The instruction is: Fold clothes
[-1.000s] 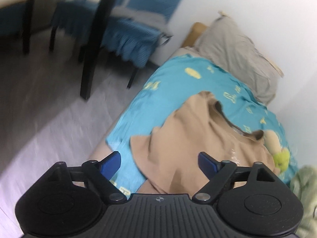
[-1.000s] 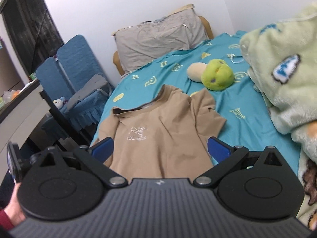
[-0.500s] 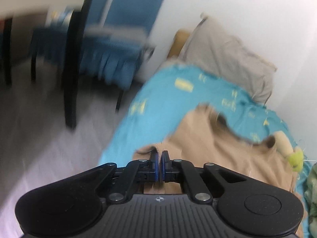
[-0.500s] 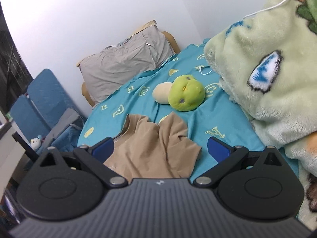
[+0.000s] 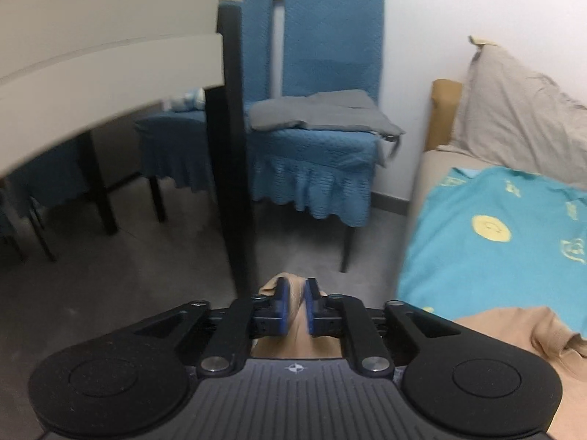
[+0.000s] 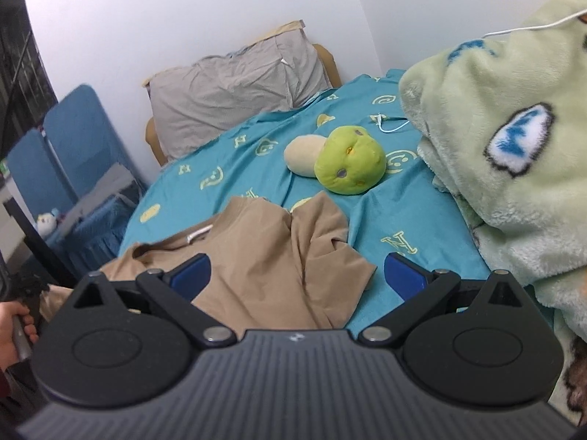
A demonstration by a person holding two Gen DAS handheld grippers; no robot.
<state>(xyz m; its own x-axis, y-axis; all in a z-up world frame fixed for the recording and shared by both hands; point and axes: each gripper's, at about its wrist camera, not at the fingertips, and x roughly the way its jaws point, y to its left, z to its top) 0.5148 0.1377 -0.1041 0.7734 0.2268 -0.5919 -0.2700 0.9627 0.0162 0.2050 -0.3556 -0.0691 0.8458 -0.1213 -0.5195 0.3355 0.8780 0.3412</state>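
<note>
A tan T-shirt (image 6: 264, 267) lies rumpled on the teal bedsheet (image 6: 234, 168). My left gripper (image 5: 294, 302) is shut on a bunch of the shirt's fabric (image 5: 291, 286), held off the bed's edge and facing the chairs; more of the shirt (image 5: 513, 333) trails at the lower right. My right gripper (image 6: 297, 275) is open and empty, hovering over the shirt's near part, with its right sleeve (image 6: 330, 234) between the fingers' line of sight.
A green plush toy (image 6: 350, 165) and a grey pillow (image 6: 234, 88) lie beyond the shirt. A pale green fleece blanket (image 6: 506, 139) is heaped on the right. Blue chairs (image 5: 323, 110) and a black table leg (image 5: 234, 146) stand left of the bed.
My left gripper shut on the shirt's edge and pulled it leftward off the bed side, turning toward the chairs. The shirt bunched up. My right gripper stayed open and moved closer.
</note>
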